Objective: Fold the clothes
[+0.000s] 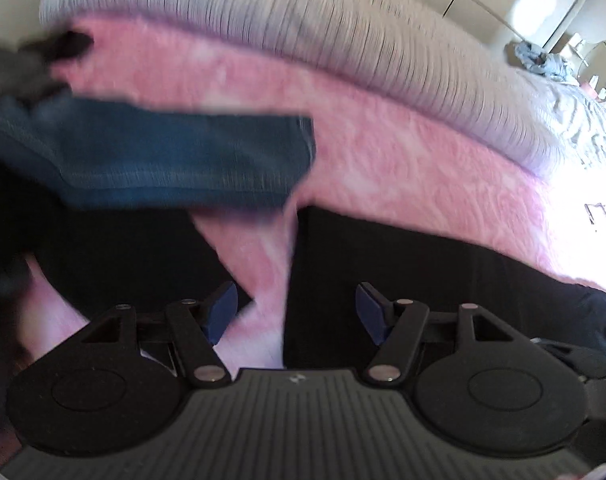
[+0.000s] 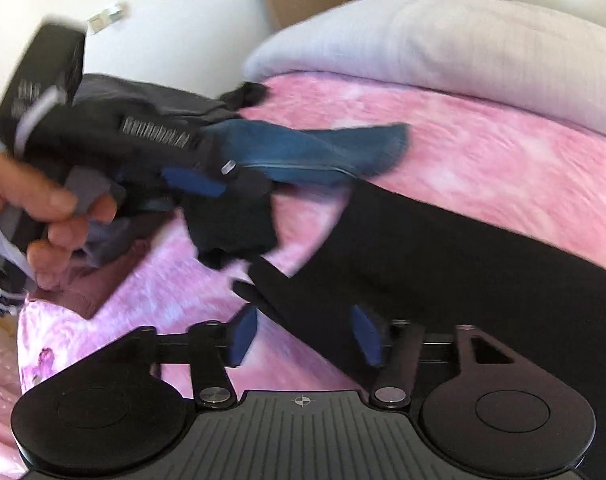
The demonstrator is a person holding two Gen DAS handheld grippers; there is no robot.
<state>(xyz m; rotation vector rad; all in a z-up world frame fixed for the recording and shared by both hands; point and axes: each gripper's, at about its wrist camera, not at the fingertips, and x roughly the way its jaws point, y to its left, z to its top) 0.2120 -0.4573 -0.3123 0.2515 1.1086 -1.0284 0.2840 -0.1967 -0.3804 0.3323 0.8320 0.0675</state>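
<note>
Big risk here: the black trousers [image 1: 403,280] lie spread on the pink blanket [image 1: 403,152] with 2 legs splayed apart, and both views are smeared with motion, so a quick grab could bunch the cloth or catch the fluffy blanket along with it. The blue garment [image 1: 175,156] lies just beyond the trousers and close to them, so a careless pinch could drag it in too. The left gripper [image 1: 296,312] hangs low over the gap between the legs, jaws spread wide, nothing between them. In the right wrist view, a hand [image 2: 43,216] holds that left gripper up beside the clothes pile [image 2: 151,96], a scrap of black cloth near its tip; whether it is caught there, I cannot tell. The right gripper [image 2: 303,336] sits over a trouser leg, jaws parted, black cloth lying between them, not pinched.
</note>
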